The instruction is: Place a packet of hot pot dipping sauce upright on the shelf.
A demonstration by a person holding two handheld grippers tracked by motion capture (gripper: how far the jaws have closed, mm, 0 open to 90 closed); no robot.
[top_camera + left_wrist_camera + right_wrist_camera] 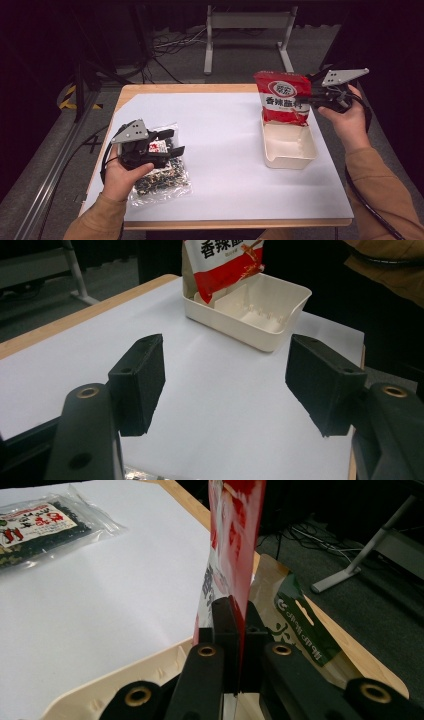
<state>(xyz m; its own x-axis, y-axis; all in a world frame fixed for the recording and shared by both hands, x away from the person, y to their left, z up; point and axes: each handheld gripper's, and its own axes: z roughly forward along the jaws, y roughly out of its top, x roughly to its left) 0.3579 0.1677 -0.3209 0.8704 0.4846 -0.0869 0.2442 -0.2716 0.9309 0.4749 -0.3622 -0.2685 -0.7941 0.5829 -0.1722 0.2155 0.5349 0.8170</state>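
- Right gripper (311,100): jaws pressed together on the side edge of the red packet (283,97), pinching it; in the right gripper view the film runs up between the two black pads (225,625).
- Red packet: held upright, white characters on its front, its bottom end dipping into the far part of the cream tray (304,155).
- Cream tray: on the right side of the white sheet (225,145), near the table's right edge; the left gripper view shows a low divider inside it, with the packet in the far compartment.
- Behind the red packet, in the right gripper view: a second, clear-and-green packet (295,620) leaning at the tray's far side; how it sits I cannot tell.
- Left gripper (170,142): jaws spread wide, nothing between them; in the left gripper view the pads (140,382) frame bare sheet.
- Left gripper hovers over the clear bag of dark dried food (162,180), which lies flat at the near left of the sheet; contact cannot be told.
- Clear bag and tray: well apart, bare sheet between.
- Table (150,90): wooden edge showing round the sheet.
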